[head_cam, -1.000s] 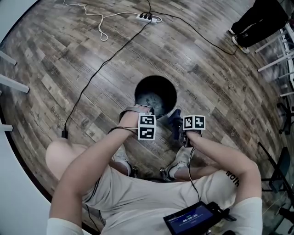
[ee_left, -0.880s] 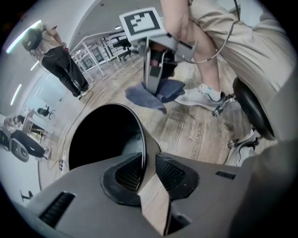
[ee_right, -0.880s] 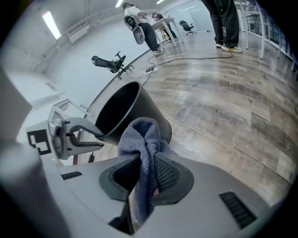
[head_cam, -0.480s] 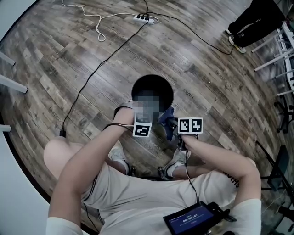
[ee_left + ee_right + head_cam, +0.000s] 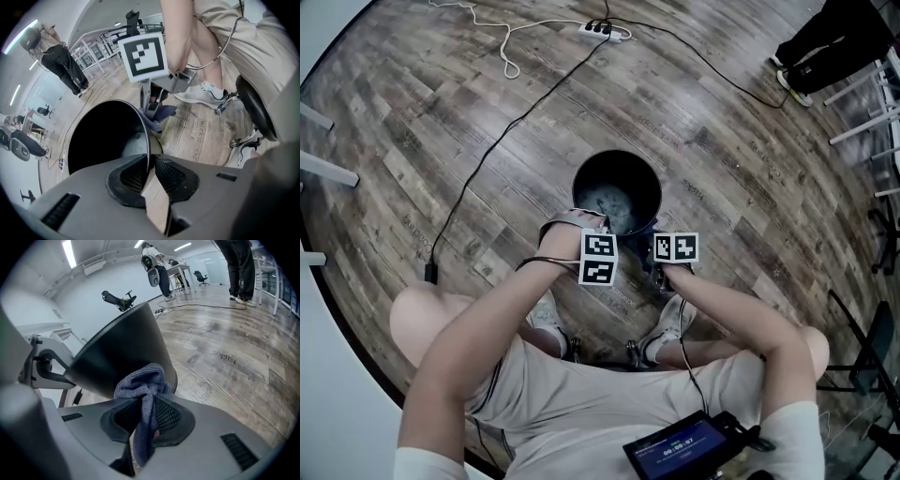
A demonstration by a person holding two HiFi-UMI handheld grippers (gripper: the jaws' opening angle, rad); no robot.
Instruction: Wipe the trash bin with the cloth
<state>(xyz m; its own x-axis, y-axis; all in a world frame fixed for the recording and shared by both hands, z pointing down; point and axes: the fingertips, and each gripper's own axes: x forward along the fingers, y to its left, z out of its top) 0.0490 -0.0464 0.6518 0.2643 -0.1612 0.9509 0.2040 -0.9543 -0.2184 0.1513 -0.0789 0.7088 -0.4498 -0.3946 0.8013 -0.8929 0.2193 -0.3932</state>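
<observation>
The black round trash bin (image 5: 649, 178) stands on the wood floor in front of the seated person. My left gripper (image 5: 601, 247) is at the bin's near rim. In the left gripper view, my left gripper (image 5: 149, 171) has just been closing, and its pads are shut on the thin rim of the bin (image 5: 108, 140). My right gripper (image 5: 669, 251) is just right of it, shut on a blue-grey cloth (image 5: 146, 383). The bunched cloth (image 5: 159, 114) rests against the bin's outer wall (image 5: 126, 348), low on the side nearest the person.
A black cable (image 5: 502, 141) runs across the floor to a power strip (image 5: 607, 33) at the back. The seated person's shoes (image 5: 670, 323) are close behind the bin. Someone stands at the far right (image 5: 825, 42), near chair and table legs (image 5: 867, 122).
My right gripper has moved left with the cloth, up against the bin's side. The left gripper has stayed at the near rim.
</observation>
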